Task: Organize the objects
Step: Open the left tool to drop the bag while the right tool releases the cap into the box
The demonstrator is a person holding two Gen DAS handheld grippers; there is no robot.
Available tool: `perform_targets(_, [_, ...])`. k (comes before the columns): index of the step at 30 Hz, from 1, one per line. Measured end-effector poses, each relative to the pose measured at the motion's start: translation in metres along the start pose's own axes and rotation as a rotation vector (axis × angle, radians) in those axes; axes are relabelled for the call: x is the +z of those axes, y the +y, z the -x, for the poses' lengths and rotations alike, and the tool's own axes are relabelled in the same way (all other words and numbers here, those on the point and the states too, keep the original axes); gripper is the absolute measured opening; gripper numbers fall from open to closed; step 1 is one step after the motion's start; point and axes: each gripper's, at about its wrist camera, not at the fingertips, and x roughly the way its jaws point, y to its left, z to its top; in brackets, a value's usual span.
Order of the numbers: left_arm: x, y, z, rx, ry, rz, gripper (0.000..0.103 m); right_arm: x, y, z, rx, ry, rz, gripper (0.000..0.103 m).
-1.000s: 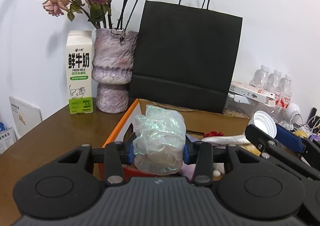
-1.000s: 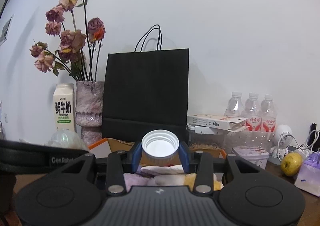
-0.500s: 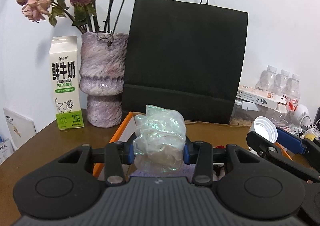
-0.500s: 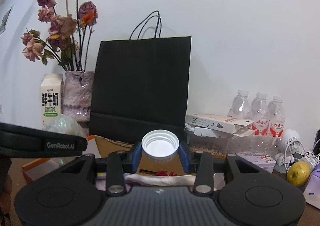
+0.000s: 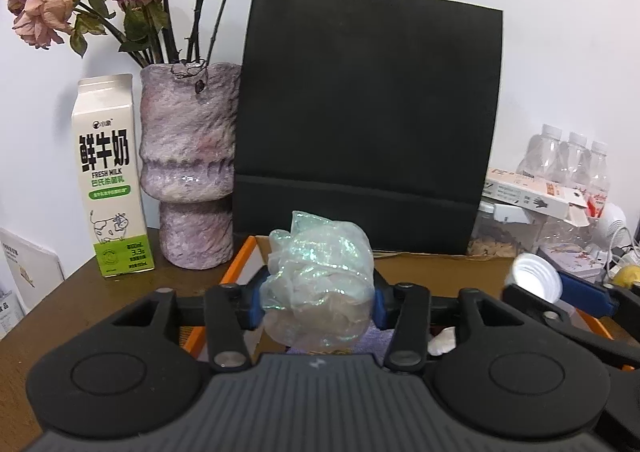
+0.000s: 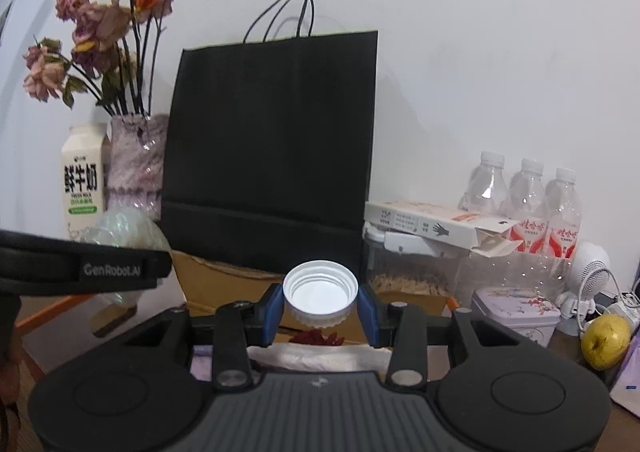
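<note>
Left gripper (image 5: 318,306) closed on a crumpled iridescent plastic wad (image 5: 320,292), right gripper (image 6: 320,306) holding a white bottle cap (image 6: 320,292), black paper bag (image 6: 272,139) behind, above an orange-rimmed box (image 5: 236,264).

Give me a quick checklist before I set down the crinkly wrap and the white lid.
1. Left gripper shut on the plastic wrap: ok.
2. Right gripper shut on the white lid: ok.
3. Grippers apart from each other: ok, side by side without touching.
4. Orange-edged box below the wrap: ok, though its inside is mostly hidden.
5. Free spot inside the box: cannot tell.
6. Black paper bag and vase out of the way: ok, both stand behind the box.
</note>
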Motion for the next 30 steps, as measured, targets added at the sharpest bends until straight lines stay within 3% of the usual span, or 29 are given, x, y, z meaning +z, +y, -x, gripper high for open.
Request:
perform_targets(2, [0.001,0.004,-0.001,0.009,0.002,0.006,0.066,-0.001,-0.001,0.000,-0.016,0.015,0.002,0.045])
perform_targets(5, [0.002,0.007,-0.001,0.032,-0.010,0.007,0.088,-0.002,-0.004,-0.001,-0.044,0.023,-0.017,0.073])
perform_targets(8, [0.003,0.010,-0.001,0.051,-0.021,0.011,0.103,-0.003,-0.007,-0.001,-0.069,0.025,-0.031,0.088])
perform_targets(11, [0.004,0.013,-0.002,0.064,-0.026,0.019,0.103,-0.004,-0.010,-0.002,-0.078,0.026,-0.048,0.102])
perform_targets(30, [-0.002,0.022,0.009,0.066,-0.005,0.024,0.103,0.001,-0.016,0.014,-0.044,0.027,-0.103,0.103])
